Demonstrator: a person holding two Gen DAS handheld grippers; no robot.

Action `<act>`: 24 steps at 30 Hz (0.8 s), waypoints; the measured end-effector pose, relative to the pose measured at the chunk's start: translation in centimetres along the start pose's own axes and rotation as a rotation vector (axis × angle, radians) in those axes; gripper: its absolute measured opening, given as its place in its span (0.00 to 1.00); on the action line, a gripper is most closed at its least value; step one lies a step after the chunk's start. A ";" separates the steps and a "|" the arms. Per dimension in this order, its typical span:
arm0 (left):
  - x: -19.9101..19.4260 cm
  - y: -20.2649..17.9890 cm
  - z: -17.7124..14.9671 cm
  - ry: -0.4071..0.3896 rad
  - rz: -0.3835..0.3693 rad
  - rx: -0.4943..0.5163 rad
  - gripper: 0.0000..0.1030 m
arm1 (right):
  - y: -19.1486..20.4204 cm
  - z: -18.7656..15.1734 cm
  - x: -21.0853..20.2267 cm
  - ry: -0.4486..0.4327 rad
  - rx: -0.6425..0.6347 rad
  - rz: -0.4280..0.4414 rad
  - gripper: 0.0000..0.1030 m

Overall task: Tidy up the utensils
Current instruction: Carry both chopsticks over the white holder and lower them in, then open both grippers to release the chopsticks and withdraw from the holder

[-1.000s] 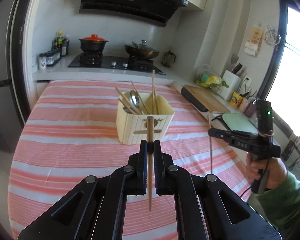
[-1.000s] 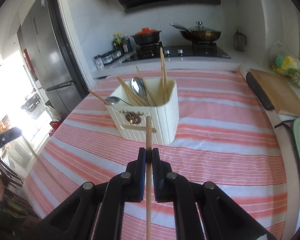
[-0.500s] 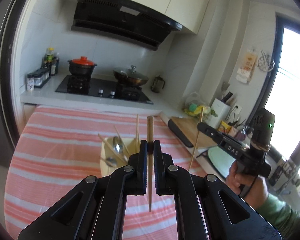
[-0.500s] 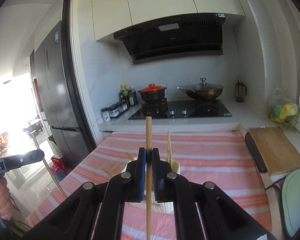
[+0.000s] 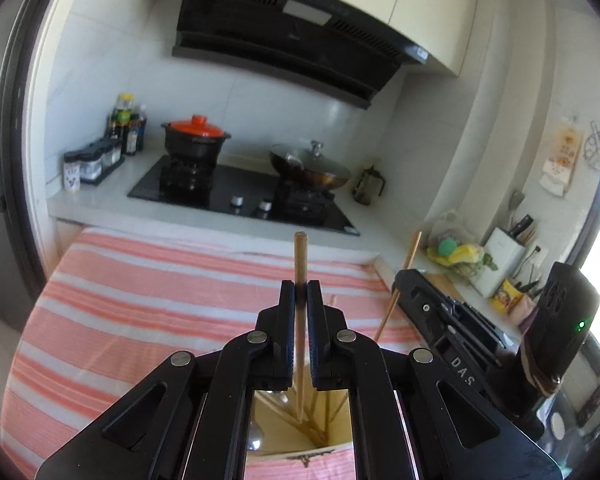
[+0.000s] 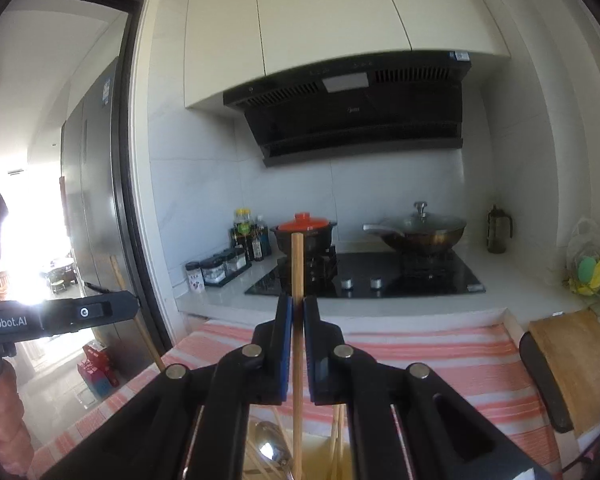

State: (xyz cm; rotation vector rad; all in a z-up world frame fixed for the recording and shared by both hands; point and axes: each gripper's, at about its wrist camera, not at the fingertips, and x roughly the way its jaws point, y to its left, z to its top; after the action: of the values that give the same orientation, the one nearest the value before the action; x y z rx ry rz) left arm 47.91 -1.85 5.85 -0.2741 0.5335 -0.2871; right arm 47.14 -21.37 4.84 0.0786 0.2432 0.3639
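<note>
My left gripper [image 5: 300,286] is shut on a wooden chopstick [image 5: 299,256] held upright; its lower end reaches into the cream utensil holder [image 5: 300,454] right below, among several chopsticks and a spoon. My right gripper [image 6: 297,300] is shut on another wooden chopstick [image 6: 297,264], also upright over the holder, where a spoon [image 6: 270,450] shows. The right gripper also shows in the left wrist view [image 5: 452,320] with its chopstick [image 5: 404,276]. The left gripper body shows in the right wrist view [image 6: 60,314].
The pink striped tablecloth [image 5: 140,300] covers the table. Behind it are a counter with a hob [image 5: 240,196], a red-lidded pot [image 5: 196,140], a wok [image 5: 312,168] and spice jars [image 5: 92,160]. A cutting board [image 6: 572,352] lies at the right.
Both grippers have moved from in front of the holder to right above it, each still holding its chopstick. The holder has gone from mid-frame to the bottom edge.
</note>
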 end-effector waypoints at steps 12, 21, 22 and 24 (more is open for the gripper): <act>2.5 0.6 -6.8 0.173 0.108 0.068 0.67 | -2.2 -8.0 2.4 0.373 0.043 0.007 0.17; -10.3 -5.3 -11.4 -0.045 0.416 0.233 1.00 | 0.7 -5.1 -12.0 0.267 0.016 -0.067 0.93; -11.3 -5.6 -12.1 -0.062 0.447 0.230 1.00 | 1.1 -5.5 -13.4 0.264 0.018 -0.087 0.99; -13.2 -5.9 -13.2 -0.120 0.511 0.245 1.00 | 2.0 -6.4 -16.1 0.249 0.023 -0.119 1.00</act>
State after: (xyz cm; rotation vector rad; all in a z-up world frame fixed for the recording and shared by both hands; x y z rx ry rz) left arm 28.84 -5.24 2.88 0.0868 0.4272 0.1598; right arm 30.28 -25.14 2.48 0.0406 0.4963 0.2521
